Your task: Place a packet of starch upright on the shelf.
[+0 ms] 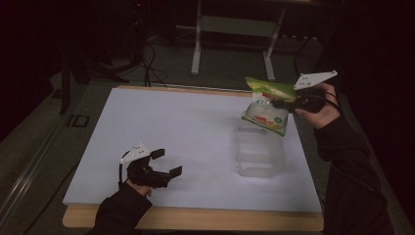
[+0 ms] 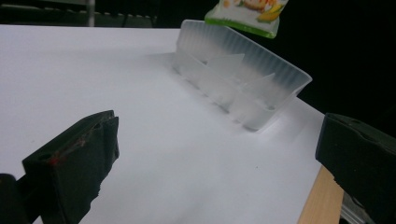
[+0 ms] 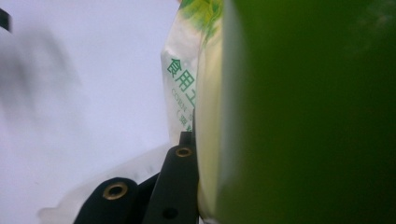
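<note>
Right claw [image 1: 288, 102], held up past the far right part of the counter [image 1: 176, 127], is pinching the green top edge of a snack pouch [image 1: 266, 105], which hangs in the air just above the far end of a clear plastic bin [image 1: 259, 152]. From the right gripper view the pouch [image 3: 299, 112] sits so close to the lens that most of it is a green blur, and one black jaw with brass-rimmed holes presses against its side while the other jaw is hidden behind the film. Green printed characters run down a pale strip of the pouch there, cut off at the fold and too partial to read with confidence; a line of small letters beneath them is illegible. In the high view the pouch front shows a white panel with red and yellow artwork, too small to make out. Left claw [image 1: 166, 163] hovers low over the near left part of the counter, its black jaws spread wide with nothing between them, well apart from the bin. The left gripper view shows the bin [image 2: 243, 88] as frosted, ribbed along its outer wall, oblong with rounded corners, with thin translucent dividers inside; its contents cannot be told. Only the pouch's lower edge [image 2: 247, 16] enters that view at the top. A white, smooth sheet covers the counter, with a pale wooden edge [image 1: 195, 220] along the near side. Beyond it the room is dark.
</note>
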### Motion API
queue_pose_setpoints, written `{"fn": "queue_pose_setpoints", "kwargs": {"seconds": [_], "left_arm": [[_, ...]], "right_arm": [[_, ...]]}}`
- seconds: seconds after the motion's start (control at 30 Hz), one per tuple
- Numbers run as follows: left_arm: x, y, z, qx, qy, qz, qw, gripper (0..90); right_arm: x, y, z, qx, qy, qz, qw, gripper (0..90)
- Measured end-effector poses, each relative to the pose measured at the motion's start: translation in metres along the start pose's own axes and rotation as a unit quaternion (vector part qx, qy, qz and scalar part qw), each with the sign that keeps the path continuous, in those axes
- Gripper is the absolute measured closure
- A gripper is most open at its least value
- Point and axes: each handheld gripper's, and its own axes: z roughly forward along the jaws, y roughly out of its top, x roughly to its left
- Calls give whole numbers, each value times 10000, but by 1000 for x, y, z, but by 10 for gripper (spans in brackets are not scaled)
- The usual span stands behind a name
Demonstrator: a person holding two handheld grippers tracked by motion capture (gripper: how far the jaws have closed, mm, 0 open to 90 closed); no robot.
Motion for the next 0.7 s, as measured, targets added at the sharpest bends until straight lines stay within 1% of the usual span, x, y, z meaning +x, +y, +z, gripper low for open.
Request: {"fn": "queue_pose_setpoints", "kwargs": {"seconds": [0.03,0.1,0.17,0.2,0.23,0.37,0.53,0.7], "left_arm": [[1,-2,-1,6,42,-1,10000,0],[3,-5,-1,52,41,-5,10000,0],[5,-7,-1,110,126,26,9999,0],[5,-8,-2,125,223,40,9997,0],[6,-9,-2,124,257,65,9996,0],[10,-13,-4,164,296,-7,9994,0],[12,-16,-6,154,314,-67,9994,0],[14,-16,-6,123,299,-97,9994,0]], "right_arm": [[-2,1,5,48,17,-24,10000,832],[-6,2,13,120,59,-9,9999,832],[-9,3,21,151,102,5,9998,832],[-10,3,25,164,94,6,9998,832],[-12,3,30,204,86,-16,9998,832],[-16,0,44,362,47,-12,9993,832],[-19,-9,58,606,146,5,9981,832],[-20,-18,70,644,227,79,9976,831]]}}
